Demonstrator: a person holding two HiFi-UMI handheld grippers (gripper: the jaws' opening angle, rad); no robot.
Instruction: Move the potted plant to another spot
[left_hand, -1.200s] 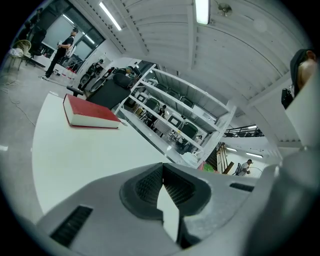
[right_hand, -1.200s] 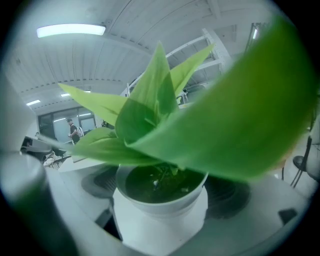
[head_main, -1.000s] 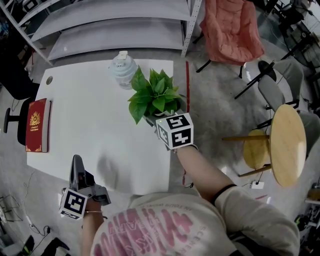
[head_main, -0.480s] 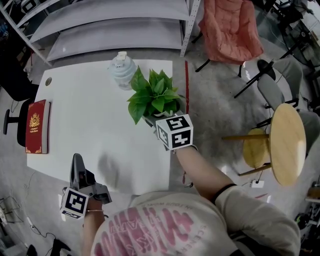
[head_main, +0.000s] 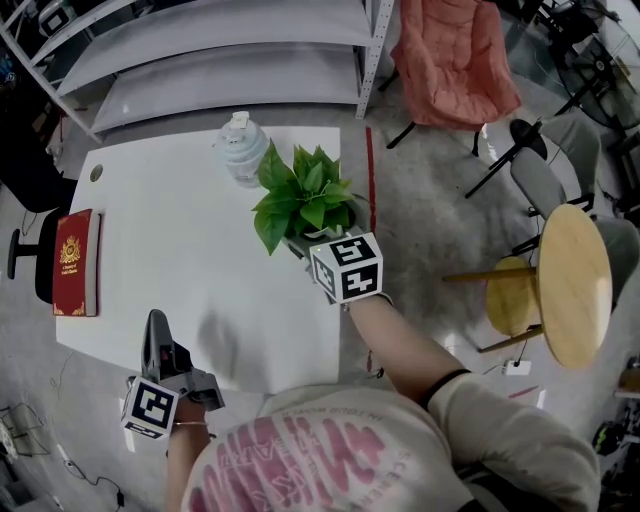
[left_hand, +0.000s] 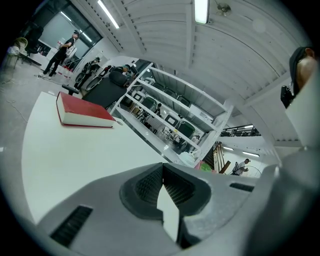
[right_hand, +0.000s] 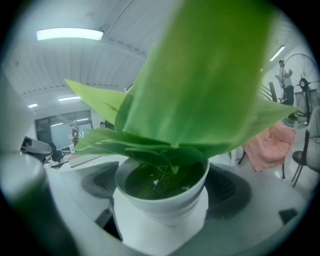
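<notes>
Hardly a shift since a second ago: the right gripper (right_hand: 162, 197) stayed clamped on the potted plant (head_main: 305, 195) at its white pot, near the table's (head_main: 170, 250) right edge, bottle (head_main: 240, 150) just beside; the left gripper (left_hand: 163, 195) hung at the near edge, jaws together, empty; red book (head_main: 76, 262) lay far left

Potted plant (head_main: 305, 200), broad green leaves, white pot; upright, near white table's (head_main: 180, 230) right edge

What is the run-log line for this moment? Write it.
right gripper: clamps white-potted green leafy plant | left gripper: shut, empty | red hardcover book: left edge of white table
</notes>
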